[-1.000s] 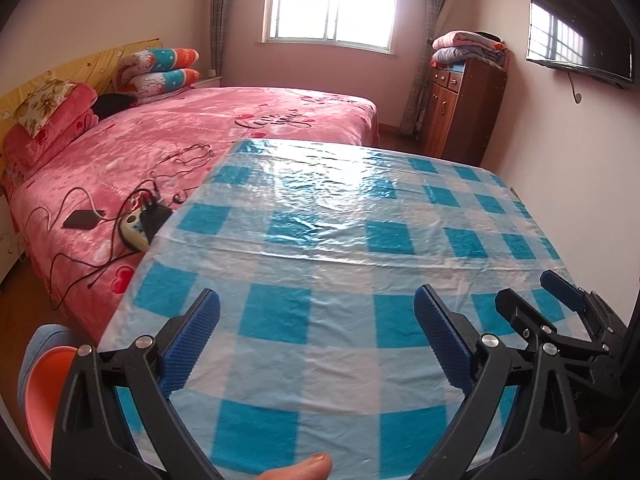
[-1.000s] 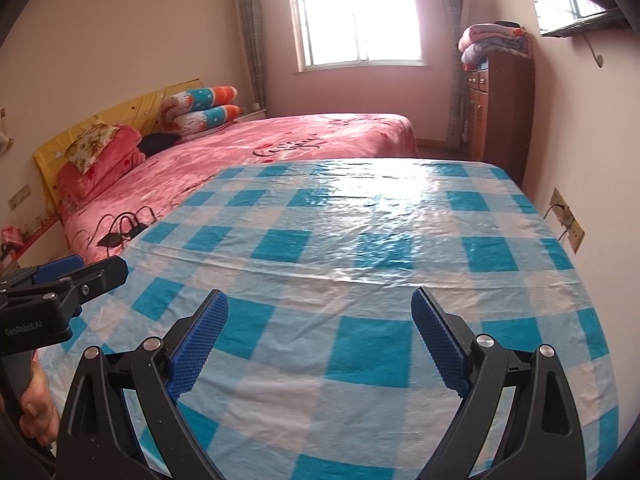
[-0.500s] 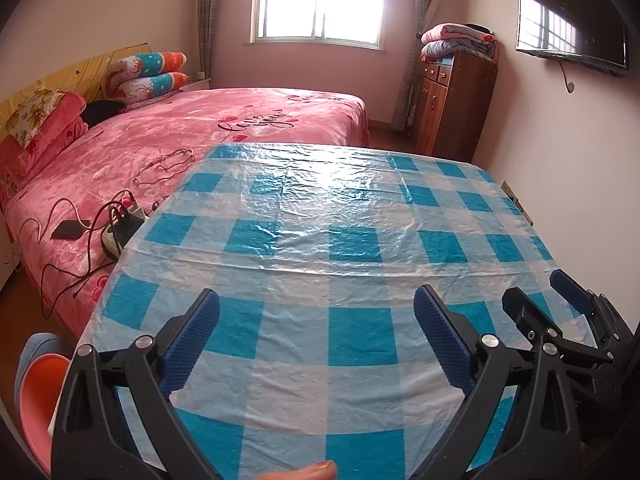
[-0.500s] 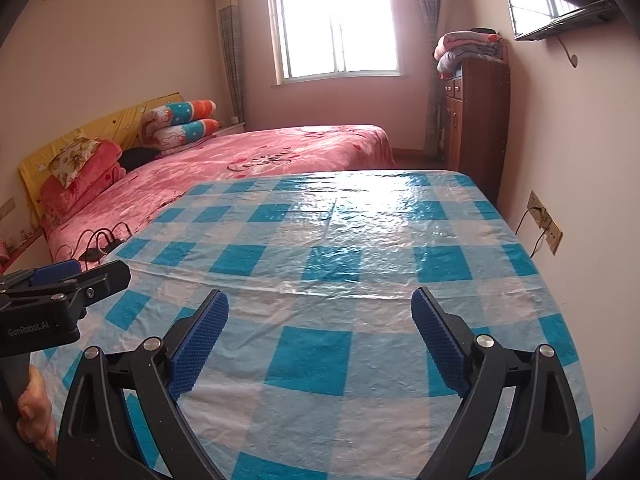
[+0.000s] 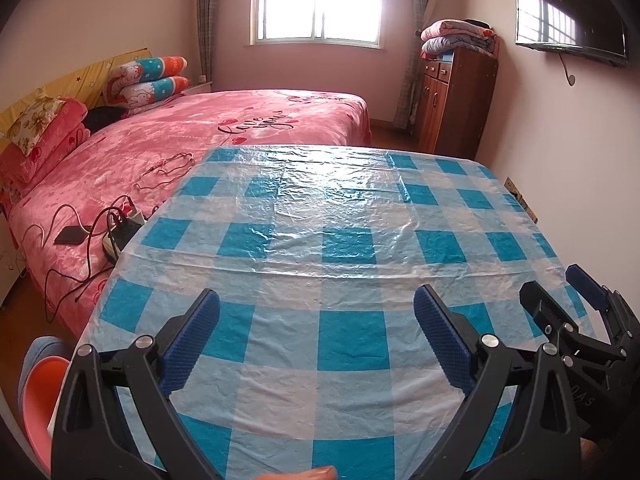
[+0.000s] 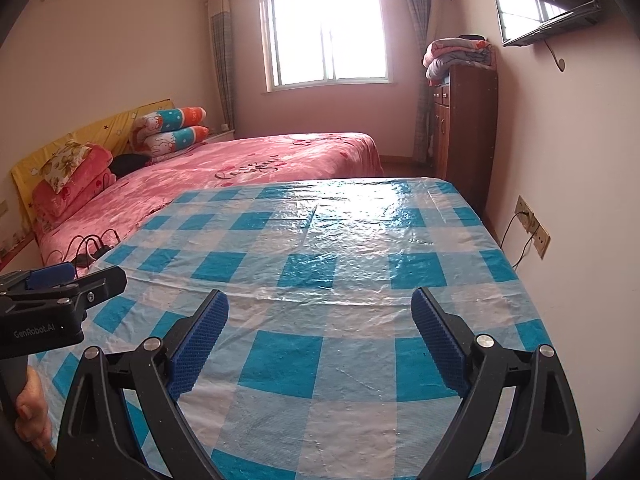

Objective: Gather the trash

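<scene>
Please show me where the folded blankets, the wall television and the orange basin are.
folded blankets (image 5: 456, 36): left wrist view, middle of stack.
wall television (image 5: 568, 12): left wrist view, screen.
orange basin (image 5: 38, 392): left wrist view, inner wall.

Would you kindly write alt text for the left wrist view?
The open left gripper hovers over a table in a blue-and-white checked plastic cloth, holding nothing. A pink bed lies beyond on the left, and the right gripper shows at the right edge.

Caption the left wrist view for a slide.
Open left gripper over a blue-checked tablecloth, pink bed behind.
</scene>
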{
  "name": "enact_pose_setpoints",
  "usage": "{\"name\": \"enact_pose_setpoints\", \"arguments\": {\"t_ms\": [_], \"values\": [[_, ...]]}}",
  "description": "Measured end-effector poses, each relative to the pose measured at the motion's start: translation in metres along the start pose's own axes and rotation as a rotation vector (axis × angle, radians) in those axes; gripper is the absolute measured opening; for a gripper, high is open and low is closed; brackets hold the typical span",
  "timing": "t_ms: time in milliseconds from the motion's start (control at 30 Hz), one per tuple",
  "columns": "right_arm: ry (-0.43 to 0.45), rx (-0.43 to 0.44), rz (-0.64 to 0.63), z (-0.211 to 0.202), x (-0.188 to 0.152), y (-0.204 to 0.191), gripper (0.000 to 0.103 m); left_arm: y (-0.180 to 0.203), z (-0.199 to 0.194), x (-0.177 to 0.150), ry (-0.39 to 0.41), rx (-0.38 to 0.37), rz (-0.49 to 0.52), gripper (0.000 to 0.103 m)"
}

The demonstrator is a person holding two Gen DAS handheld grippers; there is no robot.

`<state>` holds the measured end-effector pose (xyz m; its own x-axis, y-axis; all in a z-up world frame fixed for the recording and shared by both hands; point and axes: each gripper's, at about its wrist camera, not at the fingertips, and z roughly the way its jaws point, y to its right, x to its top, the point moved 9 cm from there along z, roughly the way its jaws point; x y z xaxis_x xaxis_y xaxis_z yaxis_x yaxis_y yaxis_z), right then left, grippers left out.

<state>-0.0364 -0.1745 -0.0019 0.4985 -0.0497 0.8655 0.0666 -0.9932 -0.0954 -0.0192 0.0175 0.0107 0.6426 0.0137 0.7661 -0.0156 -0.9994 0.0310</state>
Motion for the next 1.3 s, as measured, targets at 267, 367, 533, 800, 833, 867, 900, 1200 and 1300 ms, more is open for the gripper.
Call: {"name": "enact_pose_setpoints", "arguments": {"t_ms": [267,367,533,800,833,867,900,1200,1300], "values": [[0.003,-0.004,-0.002,-0.002,0.000,0.002,0.092,0.002,0.000,0.000,0.002,0.004,0.004,0.098],[0.003,-0.004,-0.002,-0.001,0.000,0.001,0.092,0.003,0.000,0.000,0.002,0.005,0.006,0.098],[-0.001,-0.002,0.001,-0.002,0.000,0.001,0.092,0.004,0.000,-0.001,0.000,0.006,0.007,0.098],[-0.003,0.000,-0.001,-0.002,0.000,0.000,0.092,0.003,0.002,-0.003,-0.003,0.005,0.005,0.098],[-0.004,0.001,-0.002,-0.001,0.000,-0.001,0.092,0.003,0.002,-0.003,-0.004,0.006,0.005,0.098],[-0.005,0.001,-0.003,-0.001,0.000,-0.002,0.092,0.002,0.003,-0.004,-0.006,0.006,0.004,0.098],[-0.005,0.002,-0.004,-0.001,0.000,-0.002,0.092,0.002,0.003,-0.004,-0.007,0.006,0.004,0.098],[-0.014,0.007,-0.002,0.002,-0.001,-0.004,0.092,0.002,0.009,-0.006,-0.015,0.004,0.001,0.098],[-0.015,0.007,-0.003,0.002,-0.001,-0.005,0.092,0.002,0.011,-0.006,-0.015,0.004,0.001,0.098]]}}
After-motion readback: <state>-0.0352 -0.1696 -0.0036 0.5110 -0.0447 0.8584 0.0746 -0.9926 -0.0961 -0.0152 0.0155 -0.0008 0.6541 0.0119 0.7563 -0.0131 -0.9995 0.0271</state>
